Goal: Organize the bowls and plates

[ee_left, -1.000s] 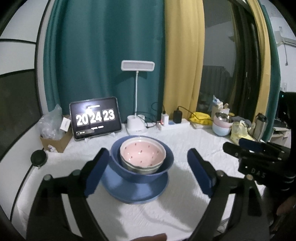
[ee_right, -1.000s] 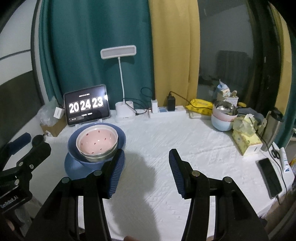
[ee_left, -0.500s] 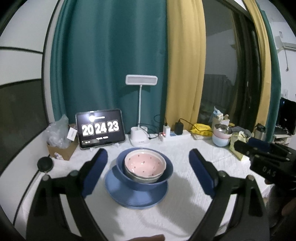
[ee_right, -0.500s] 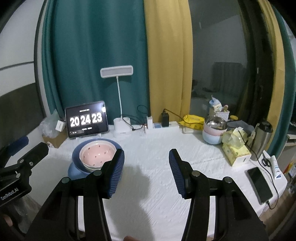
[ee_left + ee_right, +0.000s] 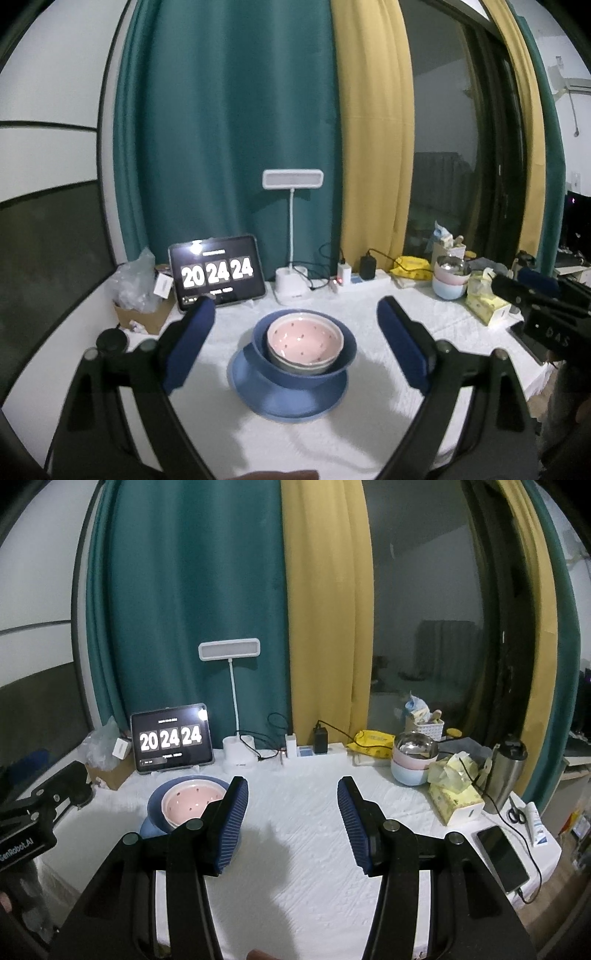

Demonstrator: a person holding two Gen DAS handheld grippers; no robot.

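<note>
A pink bowl (image 5: 304, 341) with small dark specks sits inside a grey bowl, nested in a large blue bowl (image 5: 347, 360), all on a blue plate (image 5: 280, 400) on the white tablecloth. The stack also shows at the left in the right wrist view (image 5: 192, 803). My left gripper (image 5: 295, 339) is open and empty, held back from and above the stack. My right gripper (image 5: 291, 818) is open and empty over bare cloth to the right of the stack. The right gripper's body shows at the right edge of the left wrist view (image 5: 546, 314).
At the back stand a tablet clock (image 5: 218, 275), a white desk lamp (image 5: 291, 284), a power strip (image 5: 364, 282) and a cardboard box with plastic (image 5: 138, 302). At the right are stacked bowls (image 5: 413, 762), a tissue box (image 5: 458, 799), a steel flask (image 5: 504, 771) and a phone (image 5: 502, 858).
Both grippers have pulled back and up from the table, so the stack of dishes looks smaller and farther. Both stay open and empty. The clock moved from 23 to 24.
</note>
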